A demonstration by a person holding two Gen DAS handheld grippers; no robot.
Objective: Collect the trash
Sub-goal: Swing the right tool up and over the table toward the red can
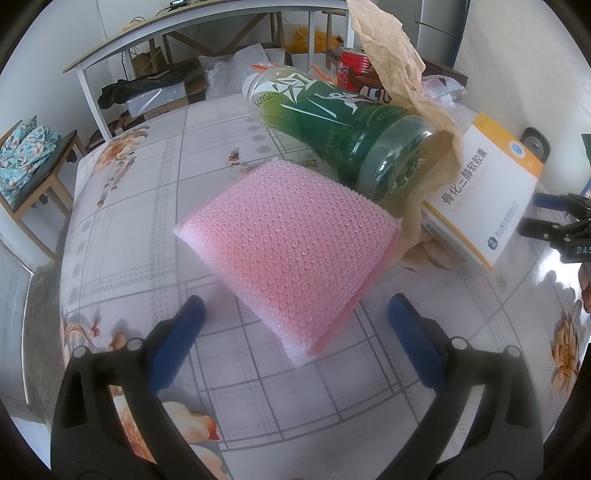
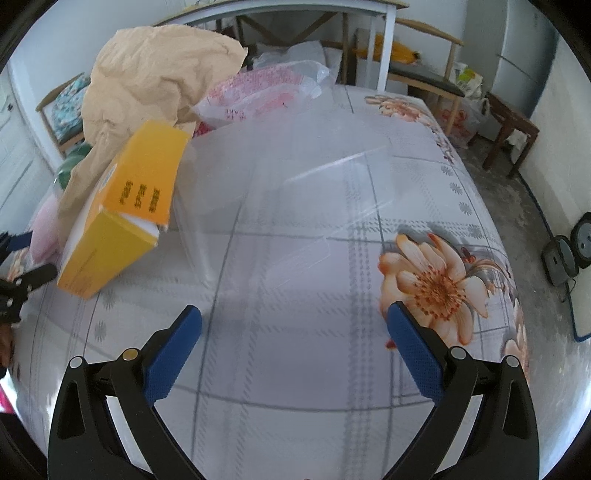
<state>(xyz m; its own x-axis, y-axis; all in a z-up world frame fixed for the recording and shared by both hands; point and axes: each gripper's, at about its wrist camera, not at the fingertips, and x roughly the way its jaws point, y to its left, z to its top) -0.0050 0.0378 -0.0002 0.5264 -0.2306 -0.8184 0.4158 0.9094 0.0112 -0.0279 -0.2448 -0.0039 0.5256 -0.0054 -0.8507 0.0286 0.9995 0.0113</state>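
A pink bubble-wrap pad (image 1: 284, 254) lies on the flowered tablecloth (image 1: 140, 206), just beyond my open, empty left gripper (image 1: 295, 325). Behind it lie a green plastic bottle (image 1: 340, 125) on its side, crumpled brown paper (image 1: 391, 55), a red can (image 1: 352, 66) and a yellow-and-white medicine box (image 1: 487, 188). In the right wrist view my right gripper (image 2: 293, 325) is open and empty above the cloth. A clear plastic container (image 2: 288, 184) sits ahead of it. The yellow box (image 2: 122, 218), brown paper (image 2: 147, 77) and a clear bag with pink print (image 2: 266, 92) lie to its left.
A white-legged table (image 1: 177, 26) stands behind, with bags and boxes under it. A chair with a floral cushion (image 1: 26, 155) is at the left. Wooden chairs (image 2: 424, 74) and a stool (image 2: 513, 125) stand at the right, and the table edge drops to a concrete floor (image 2: 517, 192).
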